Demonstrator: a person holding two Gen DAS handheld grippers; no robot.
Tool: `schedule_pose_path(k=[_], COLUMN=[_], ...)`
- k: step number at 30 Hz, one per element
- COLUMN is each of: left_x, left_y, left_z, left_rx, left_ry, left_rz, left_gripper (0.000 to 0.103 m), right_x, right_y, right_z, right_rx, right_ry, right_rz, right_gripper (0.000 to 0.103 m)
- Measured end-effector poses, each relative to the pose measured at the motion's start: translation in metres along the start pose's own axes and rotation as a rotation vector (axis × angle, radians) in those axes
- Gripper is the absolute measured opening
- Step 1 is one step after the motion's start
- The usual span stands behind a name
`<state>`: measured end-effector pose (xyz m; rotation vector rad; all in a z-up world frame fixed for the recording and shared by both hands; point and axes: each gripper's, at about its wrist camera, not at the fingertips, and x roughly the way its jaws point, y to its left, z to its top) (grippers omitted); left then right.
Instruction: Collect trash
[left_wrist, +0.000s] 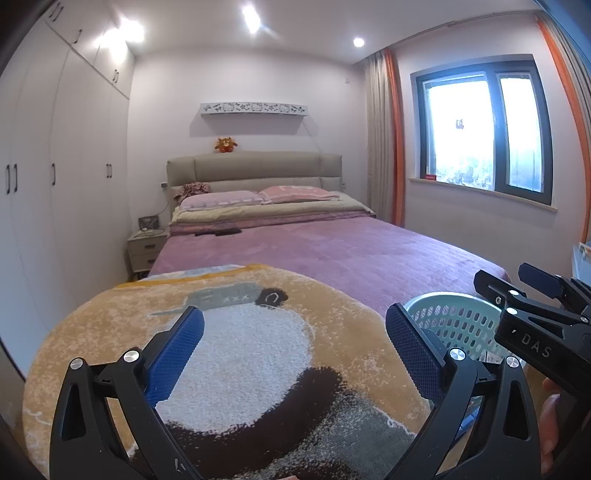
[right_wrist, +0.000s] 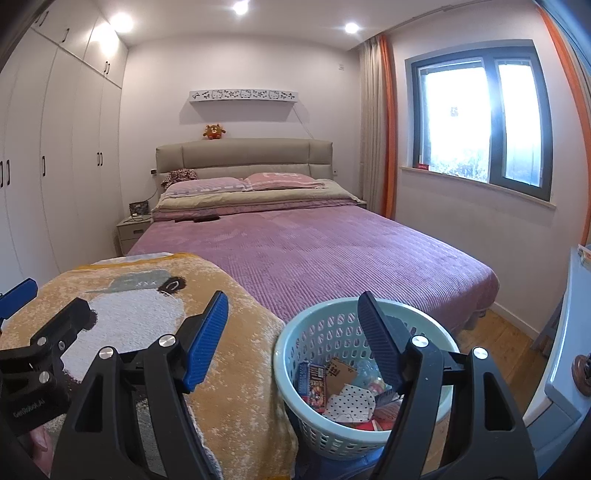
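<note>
Pale green perforated basket (right_wrist: 364, 373) at the bed's (right_wrist: 314, 251) foot beside a tan blanket (right_wrist: 229, 369), holding light, crushable paper and wrapper trash (right_wrist: 347, 391), probably best pinched by an edge; left gripper (left_wrist: 295, 350) and right gripper (right_wrist: 291, 339) jaws spread wide, empty.

Mint basket, upright by the bed

Perforated basket (right_wrist: 321, 373) holds trash (right_wrist: 347, 391): wrappers, cardboard, polka-dot paper.
</note>
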<state>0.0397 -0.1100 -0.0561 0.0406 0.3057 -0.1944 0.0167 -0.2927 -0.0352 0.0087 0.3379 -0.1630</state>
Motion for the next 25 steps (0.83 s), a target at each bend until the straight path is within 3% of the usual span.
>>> schedule_pose_path(k=[12, 25], left_x=[-0.013, -0.012], left_y=[0.034, 0.111], left_z=[0.011, 0.004], left_rx=[-0.013, -0.096], left_ry=[0.007, 0.079], left_rz=[0.096, 0.252], left_gripper=[0.096, 0.096], right_x=[0.006, 0.020], right_y=[0.038, 0.108], right_z=[0.012, 0.023], right_rx=[-0.035, -0.100], right_ry=[-0.004, 0.009], right_rz=[0.069, 0.160], right_gripper=[0.069, 0.069])
